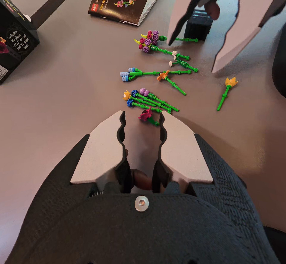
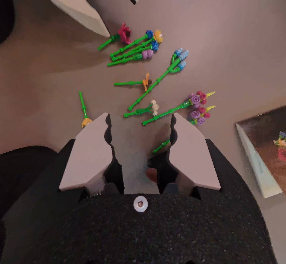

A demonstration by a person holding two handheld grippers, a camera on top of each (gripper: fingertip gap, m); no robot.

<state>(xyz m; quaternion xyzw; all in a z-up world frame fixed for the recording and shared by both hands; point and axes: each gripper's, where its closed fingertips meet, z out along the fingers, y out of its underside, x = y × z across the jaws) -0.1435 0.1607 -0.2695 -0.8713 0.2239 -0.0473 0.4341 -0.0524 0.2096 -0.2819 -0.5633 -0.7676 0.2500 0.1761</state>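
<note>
The left gripper [image 1: 142, 114] has its jaws apart over the table [image 1: 69, 86] with nothing between them, its tips just short of the magenta flower [image 1: 146, 115], whose stem end is hidden behind the right finger. The right gripper [image 2: 140, 116] is likewise spread and holds nothing; its left finger covers part of the lone yellow tulip [image 2: 84, 109], and its right finger cuts off a stem of the rose cluster [image 2: 198, 106].

Only the left wrist view shows the dark box [image 1: 17, 40], cut off at the frame edge, and the black block [image 1: 197, 27], mostly hidden behind the right gripper's blurred fingers. The booklet [image 1: 123, 1] shows whole there; the right wrist view catches only its smeared corner.

Counted: four stems bundled by the magenta flower, two rose clusters, one pale-blue sprig [image 1: 128, 74], one orange flower [image 1: 163, 75], one white sprig [image 2: 152, 107].
</note>
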